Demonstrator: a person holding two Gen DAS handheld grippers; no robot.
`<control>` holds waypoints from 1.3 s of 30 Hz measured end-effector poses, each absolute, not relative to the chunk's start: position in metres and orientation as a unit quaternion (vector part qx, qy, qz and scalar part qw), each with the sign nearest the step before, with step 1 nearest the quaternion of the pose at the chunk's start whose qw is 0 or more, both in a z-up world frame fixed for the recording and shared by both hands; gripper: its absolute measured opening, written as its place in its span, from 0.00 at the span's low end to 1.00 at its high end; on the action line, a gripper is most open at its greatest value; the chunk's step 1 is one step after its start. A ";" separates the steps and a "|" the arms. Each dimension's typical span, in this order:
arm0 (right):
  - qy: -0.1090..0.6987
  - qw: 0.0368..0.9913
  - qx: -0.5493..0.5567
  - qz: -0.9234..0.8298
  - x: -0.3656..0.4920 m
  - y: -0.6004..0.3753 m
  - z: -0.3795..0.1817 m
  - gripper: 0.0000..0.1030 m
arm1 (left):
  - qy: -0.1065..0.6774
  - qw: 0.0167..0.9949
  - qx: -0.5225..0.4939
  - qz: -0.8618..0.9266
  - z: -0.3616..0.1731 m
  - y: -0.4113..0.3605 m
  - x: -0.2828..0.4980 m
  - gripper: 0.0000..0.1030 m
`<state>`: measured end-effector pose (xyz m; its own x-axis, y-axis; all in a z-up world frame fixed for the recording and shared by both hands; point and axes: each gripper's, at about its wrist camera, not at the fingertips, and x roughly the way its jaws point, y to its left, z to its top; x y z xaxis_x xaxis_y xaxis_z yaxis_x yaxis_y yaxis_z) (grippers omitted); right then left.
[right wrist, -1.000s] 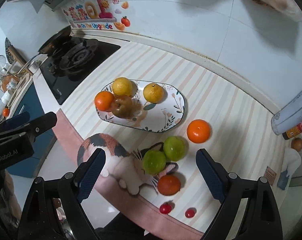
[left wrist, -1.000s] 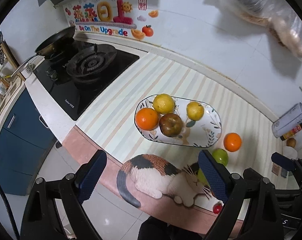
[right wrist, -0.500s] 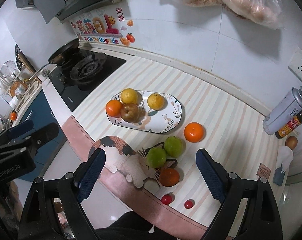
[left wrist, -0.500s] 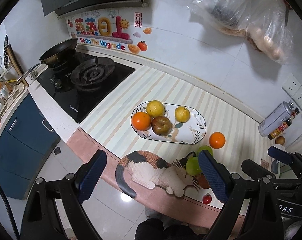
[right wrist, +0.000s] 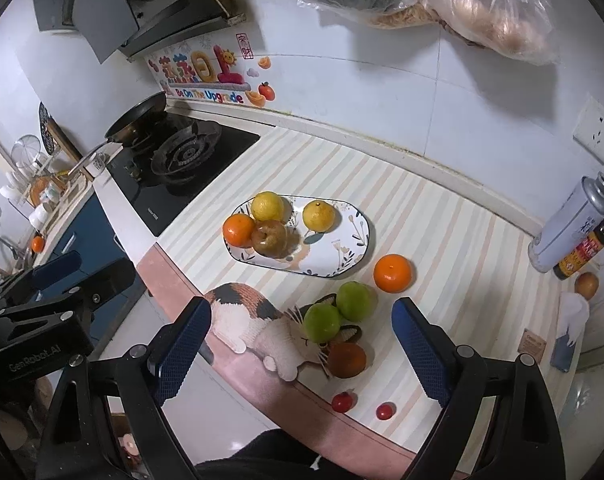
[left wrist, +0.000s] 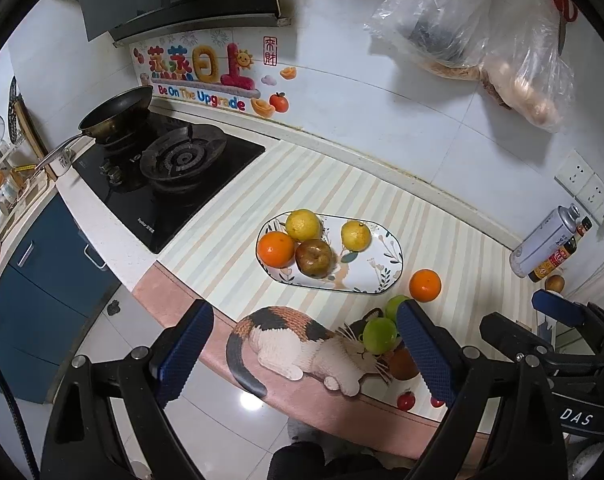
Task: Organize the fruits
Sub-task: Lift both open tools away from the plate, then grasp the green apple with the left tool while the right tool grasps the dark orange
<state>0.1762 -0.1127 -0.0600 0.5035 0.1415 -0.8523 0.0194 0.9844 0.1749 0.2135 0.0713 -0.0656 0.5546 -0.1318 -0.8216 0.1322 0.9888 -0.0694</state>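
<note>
Sitting mid-counter: plate (right wrist: pixel 354 250), holding four fruits bunched at its left end, right end bare. Lying just right of plate, on the mat (right wrist: pixel 442 216): one orange (right wrist: pixel 393 273). Resting in front of plate, touching each other: two apples (right wrist: pixel 340 312), with another round fruit (right wrist: pixel 347 360) just in front of them. Lying nearest the counter edge, slightly apart: two small tomatoes (right wrist: pixel 364 406). Standing far left beyond plate: stove (right wrist: pixel 182 168), carrying a pan (right wrist: pixel 136 118) on its rear burner. Leaning at far right by the wall: can (right wrist: pixel 570 224) and bottle (right wrist: pixel 586 248), side by side.
</note>
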 end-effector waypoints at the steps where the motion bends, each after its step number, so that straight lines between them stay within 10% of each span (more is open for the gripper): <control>1: 0.499 0.862 0.087 0.033 0.177 -0.116 -0.063 0.91 | 0.466 0.881 -0.002 -0.076 -0.066 0.071 0.214 0.91; 15: 0.659 0.729 0.186 0.004 0.214 -0.166 -0.262 0.91 | 0.523 0.848 0.076 -0.043 -0.148 0.032 0.256 0.98; 20: 0.693 0.690 0.208 0.010 0.213 -0.156 -0.325 0.75 | 0.567 0.816 0.096 -0.053 -0.195 0.012 0.270 0.98; 23: 0.689 0.695 0.204 0.002 0.212 -0.156 -0.335 0.57 | 0.588 0.800 0.097 -0.066 -0.214 0.000 0.276 0.98; 34: 0.675 0.705 0.210 -0.057 0.199 -0.213 -0.322 0.57 | 0.671 0.723 0.069 -0.150 -0.293 -0.060 0.304 0.98; 39: 0.677 0.702 0.212 -0.063 0.196 -0.222 -0.326 0.57 | 0.680 0.702 0.101 -0.187 -0.316 -0.087 0.302 0.67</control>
